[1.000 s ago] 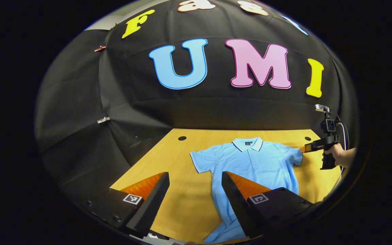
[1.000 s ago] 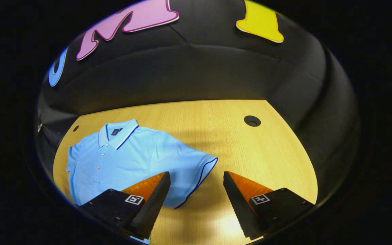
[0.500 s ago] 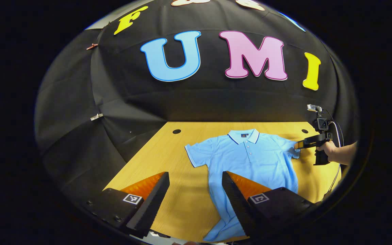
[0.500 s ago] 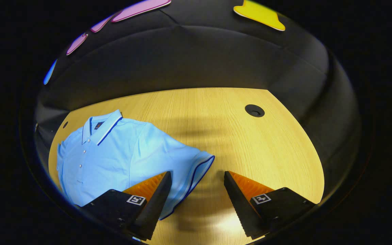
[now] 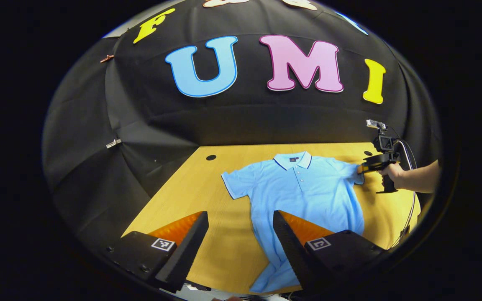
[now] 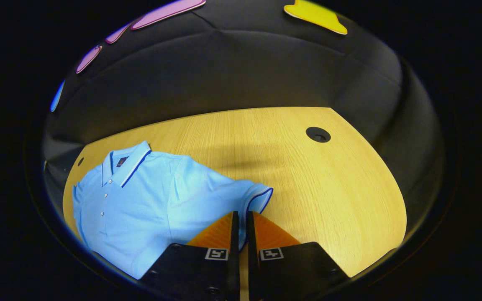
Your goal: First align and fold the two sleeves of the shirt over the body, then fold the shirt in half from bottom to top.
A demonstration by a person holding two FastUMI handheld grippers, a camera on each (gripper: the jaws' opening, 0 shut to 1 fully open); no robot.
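Observation:
A light blue polo shirt (image 5: 308,196) lies flat and face up on the wooden table (image 5: 191,196), collar toward the far wall. My left gripper (image 5: 240,215) hovers open above the table near the shirt's lower left side, nothing between its fingers. The shirt's left sleeve (image 5: 234,184) lies spread out ahead of it. At the far right a hand (image 5: 393,172) holds my right gripper (image 5: 364,168) at the other sleeve. In the right gripper view, my right gripper (image 6: 242,215) is shut on the dark-trimmed cuff of that sleeve (image 6: 257,196), with the shirt (image 6: 140,200) stretching off to the left.
Round cable holes sit in the table's far corners (image 5: 211,157) (image 6: 318,134). Bare wood (image 6: 329,184) extends right of the held sleeve. Black cloth walls close in on the table at the back and sides. A cable hangs from the right gripper's handle (image 5: 410,150).
My right gripper moved onto the sleeve cuff and went from open to shut on it. The left gripper drew back slightly and stayed open.

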